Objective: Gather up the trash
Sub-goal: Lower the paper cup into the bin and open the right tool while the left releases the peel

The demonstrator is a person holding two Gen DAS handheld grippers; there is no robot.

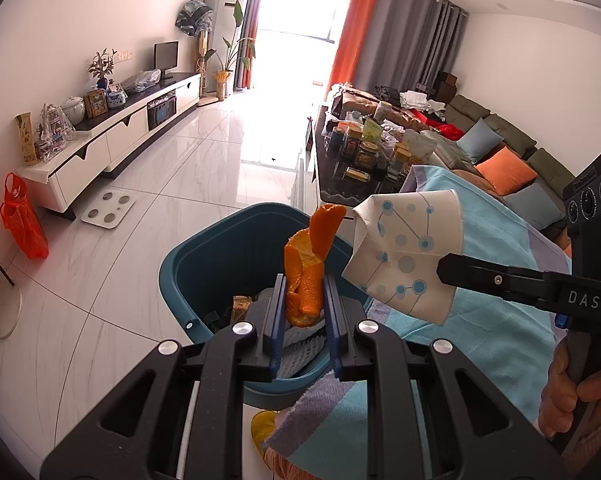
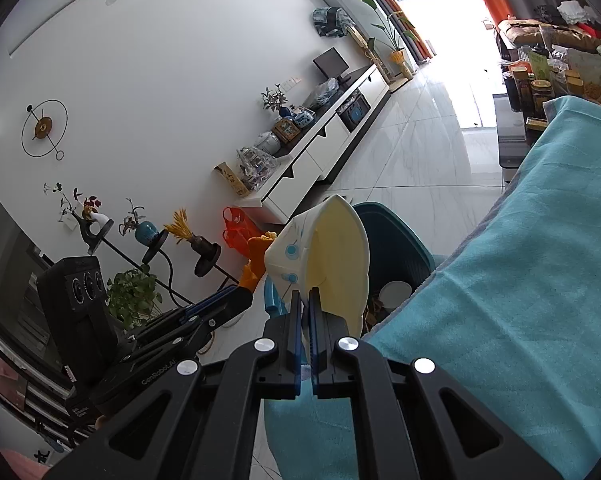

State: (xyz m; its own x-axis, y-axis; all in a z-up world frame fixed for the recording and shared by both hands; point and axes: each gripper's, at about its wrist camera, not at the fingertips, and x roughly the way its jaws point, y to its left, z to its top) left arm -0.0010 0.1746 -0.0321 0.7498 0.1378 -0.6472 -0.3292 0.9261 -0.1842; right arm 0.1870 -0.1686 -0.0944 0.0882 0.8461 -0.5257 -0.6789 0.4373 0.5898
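Black jaws of the left gripper [image 1: 303,304] stand narrow, clamped on a piece of orange peel [image 1: 306,272] that sticks upright above the teal bin [image 1: 204,256]; the bin sits on the pale tiled floor [image 1: 140,240] beside a table under a turquoise cloth [image 1: 496,320]; the right gripper [image 2: 305,312] is pinched tight on a crushed paper cup [image 2: 332,256] with blue dots, held just beside the peel, over the bin's rim; scraps already lie inside the bin.

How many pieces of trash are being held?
2. Orange peel in the left gripper, over the bin. Flattened paper cup in the right gripper, beside it.
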